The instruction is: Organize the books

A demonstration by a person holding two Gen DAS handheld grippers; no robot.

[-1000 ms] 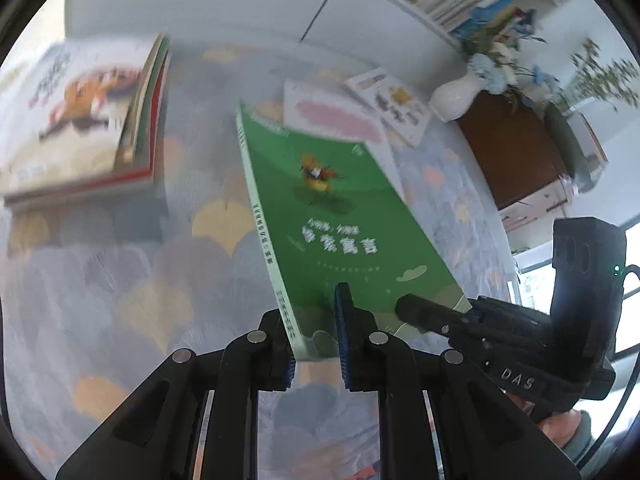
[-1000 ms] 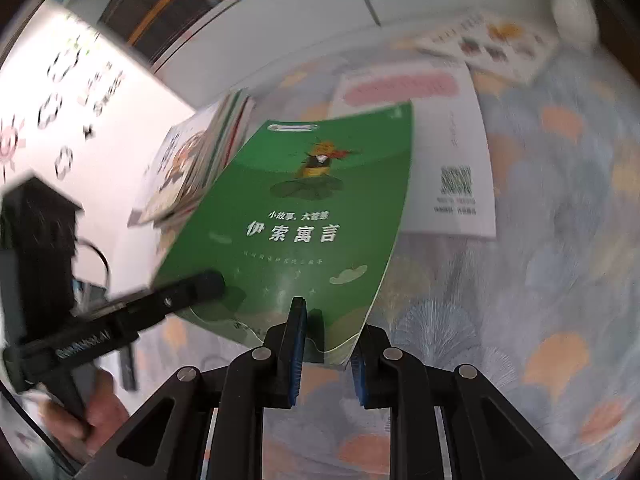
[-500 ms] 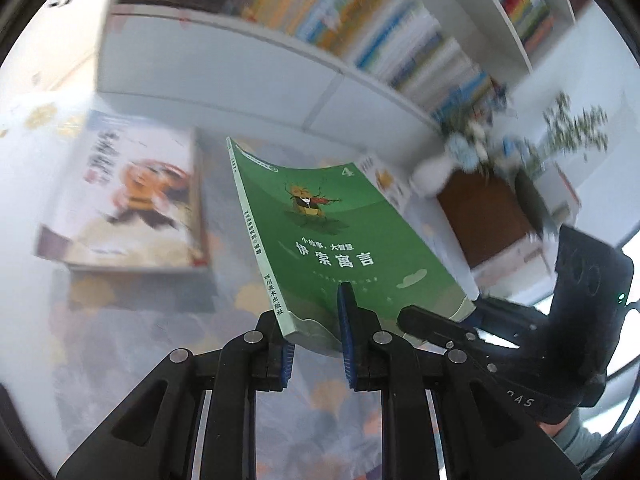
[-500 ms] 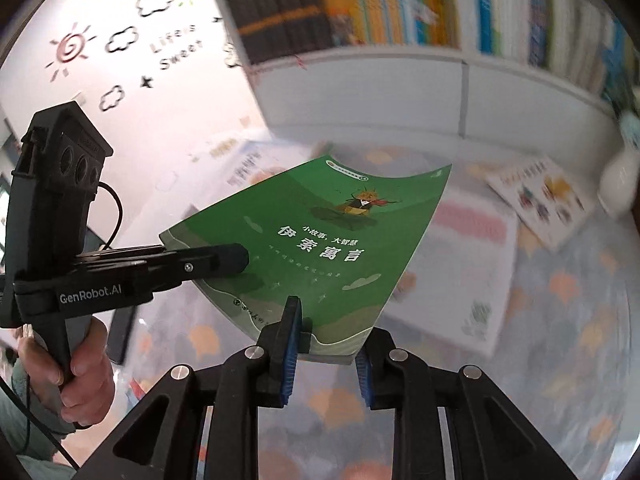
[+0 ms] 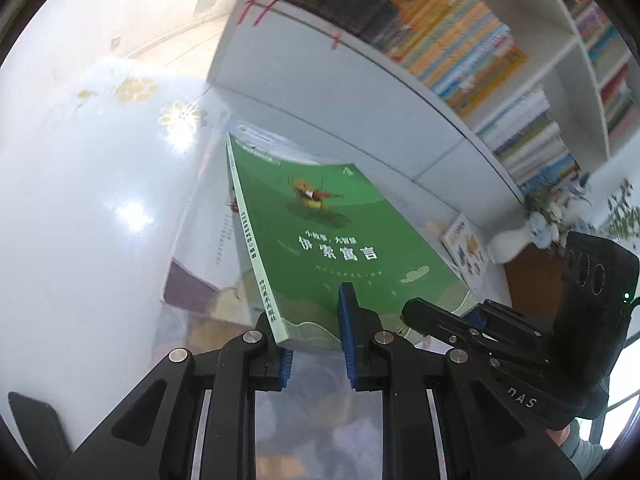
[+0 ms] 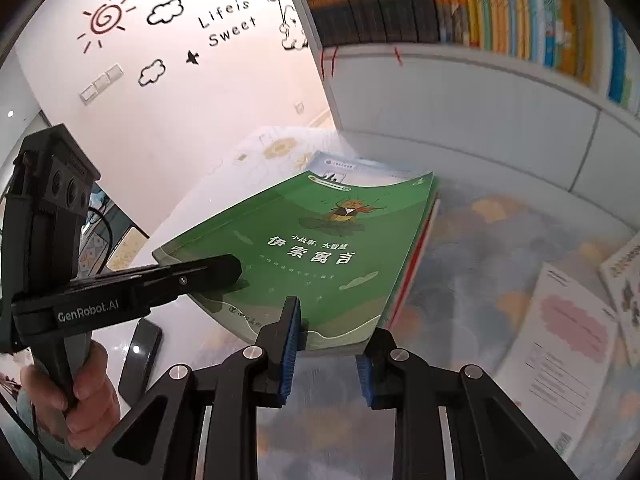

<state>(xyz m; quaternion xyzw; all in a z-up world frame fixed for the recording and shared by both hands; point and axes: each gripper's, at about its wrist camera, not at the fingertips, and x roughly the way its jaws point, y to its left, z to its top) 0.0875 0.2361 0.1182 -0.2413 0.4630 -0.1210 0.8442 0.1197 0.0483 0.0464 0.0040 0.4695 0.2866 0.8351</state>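
A green paperback (image 5: 340, 232) (image 6: 320, 248) hangs tilted between both grippers. My left gripper (image 5: 316, 340) is shut on its near spine corner, one blue pad on the cover and one beneath. My right gripper (image 6: 328, 356) is shut on the other near corner, with its left pad on the cover. Each view shows the other gripper's finger on the cover: the right gripper (image 5: 424, 312), the left gripper (image 6: 224, 268). The book's far half lies over a stack of books (image 5: 200, 240) (image 6: 416, 264) by the white wall. I cannot tell whether it touches the stack.
A white bookshelf (image 5: 460, 60) (image 6: 520, 20) full of books runs along the back. On the patterned cloth (image 6: 500, 240) lie a white book with a pink cloud (image 6: 572, 328) and a picture book (image 5: 466, 252). A phone (image 6: 140, 356) lies left, and a white vase (image 5: 508, 244) stands right.
Both grippers have carried the green book leftwards and a little up, from over the white book to over the stack. The right jaws stand slightly wider than before.
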